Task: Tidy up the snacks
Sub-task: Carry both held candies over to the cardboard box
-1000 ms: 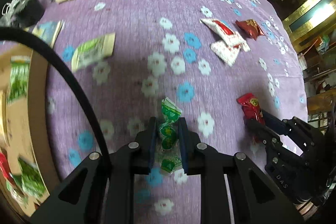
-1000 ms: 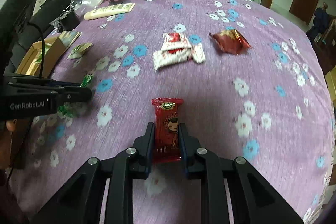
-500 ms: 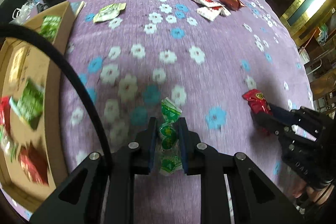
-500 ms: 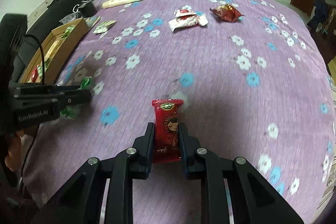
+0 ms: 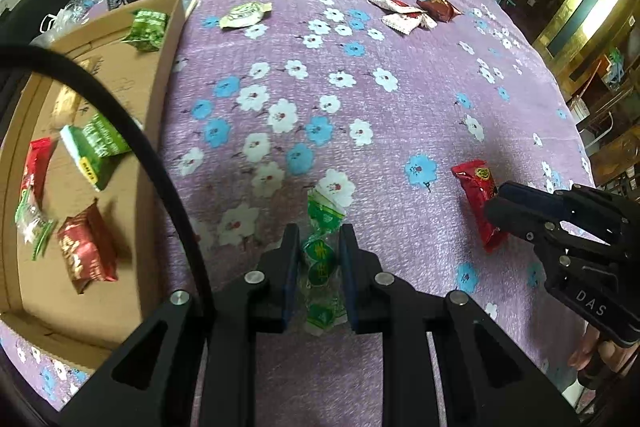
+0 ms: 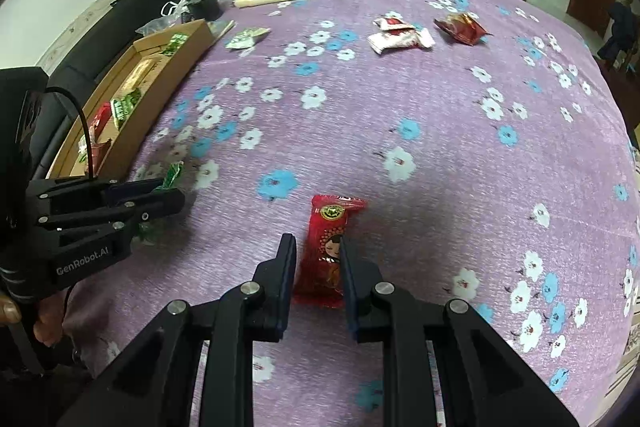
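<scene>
Two snacks held above the purple floral tablecloth (image 5: 420,99)
A green candy strip (image 5: 322,259) is pinched by the left gripper (image 5: 319,239), a red snack packet (image 6: 326,253) by the right gripper (image 6: 318,247) — cardboard box (image 5: 160,75) just left.

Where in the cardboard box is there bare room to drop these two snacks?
The cardboard box has bare floor between the green packet at its far end and the green-and-white pack. The near end is crowded around the dark red pack.
</scene>
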Tool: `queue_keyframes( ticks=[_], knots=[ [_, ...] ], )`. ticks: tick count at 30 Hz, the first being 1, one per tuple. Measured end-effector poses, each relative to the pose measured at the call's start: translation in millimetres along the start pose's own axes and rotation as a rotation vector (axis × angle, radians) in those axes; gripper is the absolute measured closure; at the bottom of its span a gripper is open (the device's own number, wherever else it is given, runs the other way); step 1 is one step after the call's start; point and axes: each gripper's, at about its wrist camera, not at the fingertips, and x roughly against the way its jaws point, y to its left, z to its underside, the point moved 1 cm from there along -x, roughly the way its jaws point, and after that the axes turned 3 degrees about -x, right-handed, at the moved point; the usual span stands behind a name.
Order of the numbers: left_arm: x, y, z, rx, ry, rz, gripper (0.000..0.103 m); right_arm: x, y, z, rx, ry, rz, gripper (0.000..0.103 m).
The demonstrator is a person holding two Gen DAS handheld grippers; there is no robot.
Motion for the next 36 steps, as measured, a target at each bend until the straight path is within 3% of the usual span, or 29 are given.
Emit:
queue_keyframes(
  ticks=[9, 12, 16, 18, 19, 22, 30, 36],
  knots=[
    [2, 12, 11, 0.006, 0.011, 0.007, 0.082, -7, 9, -3, 0.031, 0.006, 0.067, 0.081],
    [1, 11, 13, 0.0, 0.015, 0.013, 0.082, -11, 6, -4, 0.019, 0.025, 0.124, 0.062],
    [-2, 9, 15, -0.004, 0.017, 0.015, 0.082, -19, 1, -3, 0.007, 0.041, 0.131, 0.051],
    [-3, 8, 15, -0.003, 0.021, 0.019, 0.081, -24, 1, -4, 0.022, 0.037, 0.125, 0.054],
    [-3, 7, 15, -0.005, 0.021, 0.02, 0.081, -25, 3, -3, 0.032, 0.036, 0.124, 0.071],
    [-4, 4, 15, -0.013, 0.02, 0.02, 0.081, -24, 9, 1, 0.064, 0.027, 0.119, 0.085],
    [-7, 2, 11, -0.009, 0.0, 0.016, 0.081, -9, 10, 13, 0.046, 0.009, 0.088, 0.085],
    [-8, 19, 6, 0.02, 0.027, 0.049, 0.081, 7, 7, 16, 0.032, -0.004, 0.064, 0.085]
  ],
)
